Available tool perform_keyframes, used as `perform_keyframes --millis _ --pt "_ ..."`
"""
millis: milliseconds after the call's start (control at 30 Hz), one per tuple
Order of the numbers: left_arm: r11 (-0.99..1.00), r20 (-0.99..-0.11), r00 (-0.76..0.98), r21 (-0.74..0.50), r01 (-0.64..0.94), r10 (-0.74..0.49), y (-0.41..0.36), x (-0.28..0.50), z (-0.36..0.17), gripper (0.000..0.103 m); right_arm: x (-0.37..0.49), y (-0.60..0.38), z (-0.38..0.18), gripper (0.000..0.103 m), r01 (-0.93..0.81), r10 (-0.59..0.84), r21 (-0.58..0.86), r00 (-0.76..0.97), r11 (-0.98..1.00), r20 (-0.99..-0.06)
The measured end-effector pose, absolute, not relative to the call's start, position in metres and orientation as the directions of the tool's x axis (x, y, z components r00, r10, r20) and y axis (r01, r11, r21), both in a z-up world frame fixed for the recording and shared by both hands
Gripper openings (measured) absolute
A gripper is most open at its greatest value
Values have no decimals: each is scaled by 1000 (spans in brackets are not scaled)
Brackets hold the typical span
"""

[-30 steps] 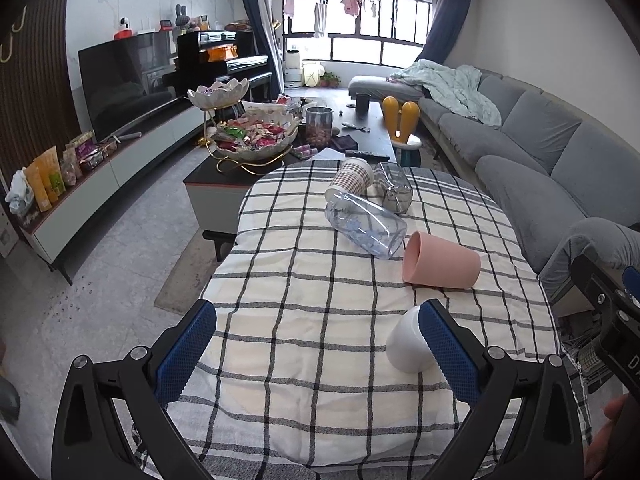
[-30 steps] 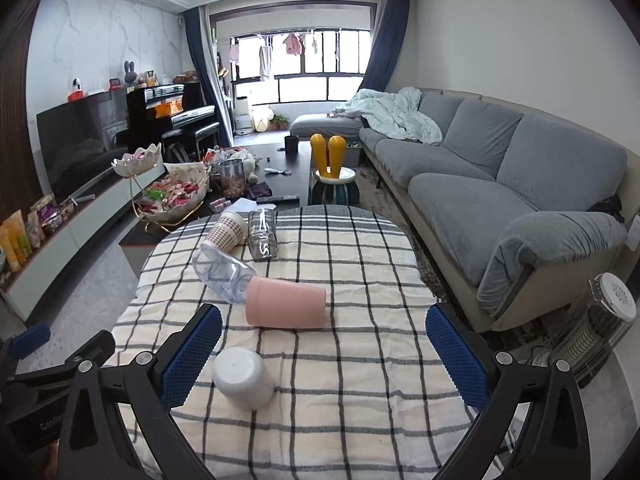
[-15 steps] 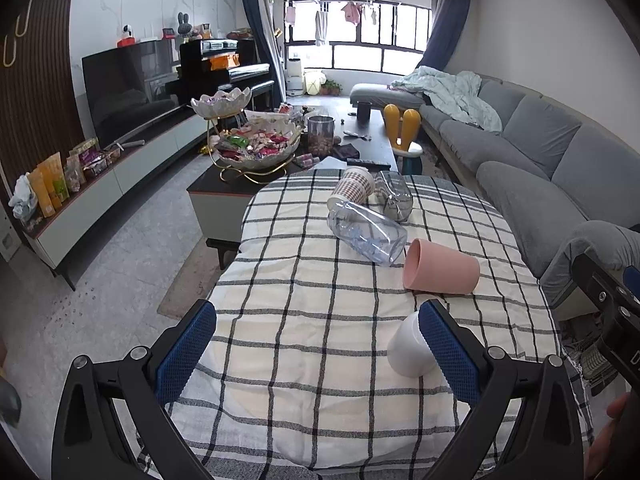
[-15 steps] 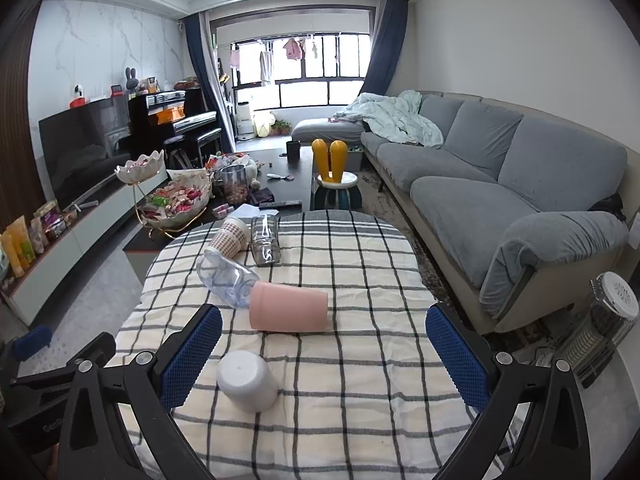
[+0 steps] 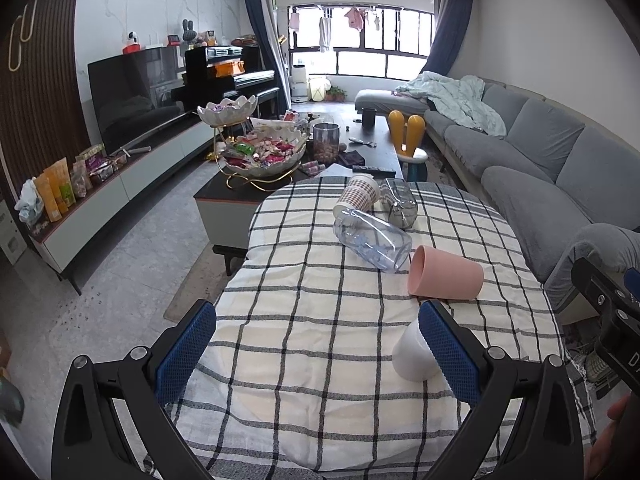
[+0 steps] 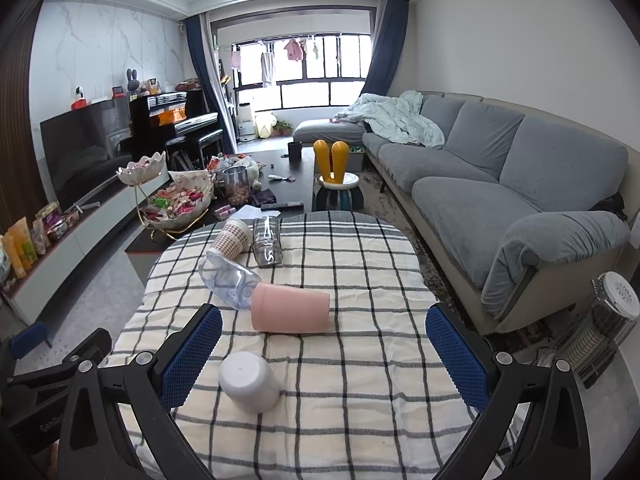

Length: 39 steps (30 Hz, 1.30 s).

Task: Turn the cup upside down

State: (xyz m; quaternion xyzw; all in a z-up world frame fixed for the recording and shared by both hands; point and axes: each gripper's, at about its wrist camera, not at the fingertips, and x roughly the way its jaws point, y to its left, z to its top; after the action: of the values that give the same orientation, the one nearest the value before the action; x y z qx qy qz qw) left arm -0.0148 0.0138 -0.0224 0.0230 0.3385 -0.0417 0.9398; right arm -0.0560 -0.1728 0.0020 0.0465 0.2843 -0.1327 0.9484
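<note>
Your left gripper (image 5: 316, 344) hangs spread and empty above the checked tablecloth (image 5: 320, 320), and your right gripper (image 6: 324, 340) is just as wide, holding nothing. The white cup (image 6: 250, 382) already stands mouth-down near you, so take the pink cup (image 6: 291, 314) lying on its side beyond it: straddle its middle, squeeze squarely, then tip the rim down.

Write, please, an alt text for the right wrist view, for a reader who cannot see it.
The open right gripper hovers over a checked tablecloth where a white cup sits upside down and a pink cup lies on its side. Beyond them lie a clear bottle, a patterned paper cup and a glass.
</note>
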Motion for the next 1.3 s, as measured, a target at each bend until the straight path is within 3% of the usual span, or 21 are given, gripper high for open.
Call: perform_keyframes --millis 1300 --pt "995 -611 789 22 96 -62 10 -22 -18 103 -57 -170 4 102 277 -221 20 807 961 -548"
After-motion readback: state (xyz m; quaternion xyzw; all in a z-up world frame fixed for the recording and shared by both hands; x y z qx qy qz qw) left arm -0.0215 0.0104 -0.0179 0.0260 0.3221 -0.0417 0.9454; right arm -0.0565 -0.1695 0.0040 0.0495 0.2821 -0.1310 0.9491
